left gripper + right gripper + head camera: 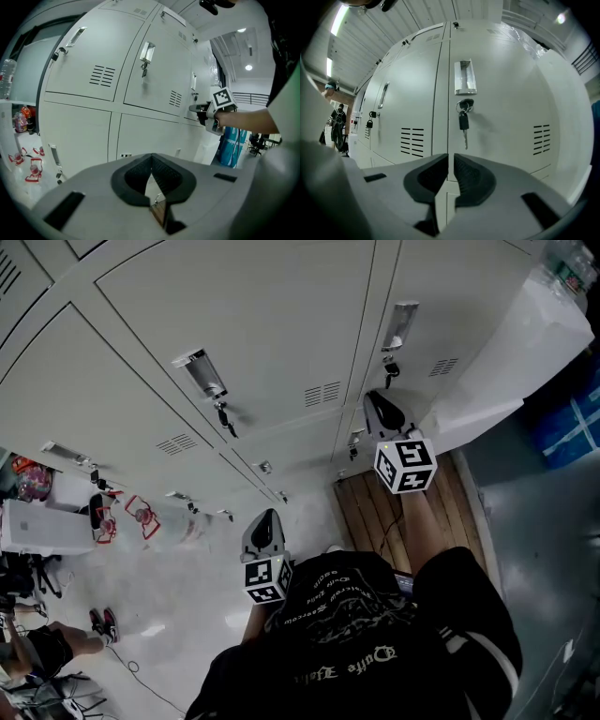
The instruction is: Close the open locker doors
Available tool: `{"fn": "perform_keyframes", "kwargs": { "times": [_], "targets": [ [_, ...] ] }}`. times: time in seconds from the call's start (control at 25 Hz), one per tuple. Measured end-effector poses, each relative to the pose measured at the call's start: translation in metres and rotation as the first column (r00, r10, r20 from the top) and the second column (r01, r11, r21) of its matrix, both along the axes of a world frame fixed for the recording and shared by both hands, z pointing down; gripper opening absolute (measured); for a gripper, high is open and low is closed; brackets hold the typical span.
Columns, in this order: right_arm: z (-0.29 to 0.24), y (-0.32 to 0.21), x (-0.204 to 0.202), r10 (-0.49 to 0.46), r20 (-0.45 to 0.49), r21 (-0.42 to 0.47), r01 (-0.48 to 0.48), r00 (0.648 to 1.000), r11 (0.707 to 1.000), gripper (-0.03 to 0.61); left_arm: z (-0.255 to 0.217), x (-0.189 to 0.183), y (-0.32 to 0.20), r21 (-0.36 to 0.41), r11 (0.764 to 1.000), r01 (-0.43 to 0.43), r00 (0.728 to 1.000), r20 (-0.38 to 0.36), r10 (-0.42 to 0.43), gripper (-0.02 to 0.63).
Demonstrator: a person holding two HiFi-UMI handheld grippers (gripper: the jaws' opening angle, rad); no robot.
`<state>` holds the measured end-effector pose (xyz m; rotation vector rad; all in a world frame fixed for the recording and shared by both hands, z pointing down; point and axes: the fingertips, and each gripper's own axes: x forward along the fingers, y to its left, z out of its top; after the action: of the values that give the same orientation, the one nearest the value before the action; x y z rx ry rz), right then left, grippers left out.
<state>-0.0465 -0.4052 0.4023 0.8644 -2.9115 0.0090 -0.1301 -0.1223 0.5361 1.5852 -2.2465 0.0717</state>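
Note:
A bank of pale grey lockers [272, 343] fills the head view, and the doors in front of me sit flush. My right gripper [380, 401] is held up close to a door with a recessed handle [465, 77] and a key [463, 123] hanging in its lock. Its jaws are shut with nothing between them [451, 161]. My left gripper [266, 519] hangs lower, facing the bottom row, and it is shut and empty [151, 164]. The left gripper view catches the right gripper [199, 108] out at the right. At the far left an open compartment [18, 117] shows a bottle and colourful items.
A wooden pallet [394, 512] lies on the floor under the right lockers. A white plastic-wrapped panel [525, 343] and blue wrapped goods [572, 423] stand at the right. A person's legs and red shoes [98, 622] are at the lower left, with red-trimmed items [141, 517] by the bottom lockers.

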Motion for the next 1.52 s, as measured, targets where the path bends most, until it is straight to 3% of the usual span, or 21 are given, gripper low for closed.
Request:
{"fn": "perform_keyframes", "kwargs": {
  "times": [0.28,0.72,1.52],
  "targets": [
    [0.009,0.029,0.024,0.019,-0.013,-0.004,-0.019,1.000,1.000,0.021,-0.006,0.009,-0.015,0.028,0.997,-0.066,0.998,-0.003,0.066,0.008],
    [0.060,0.096,0.060,0.049,-0.044,-0.113,-0.054,0.998,0.992,0.022,-0.018,0.033,-0.042,0.063,0.983,-0.175,0.985,0.018,0.174,0.008],
    [0.087,0.141,0.088,0.053,-0.083,-0.127,-0.063,0.995,0.990,0.005,-0.037,0.068,-0.070,0.123,0.970,-0.211,0.976,0.089,0.201,0.007]
  ]
}}
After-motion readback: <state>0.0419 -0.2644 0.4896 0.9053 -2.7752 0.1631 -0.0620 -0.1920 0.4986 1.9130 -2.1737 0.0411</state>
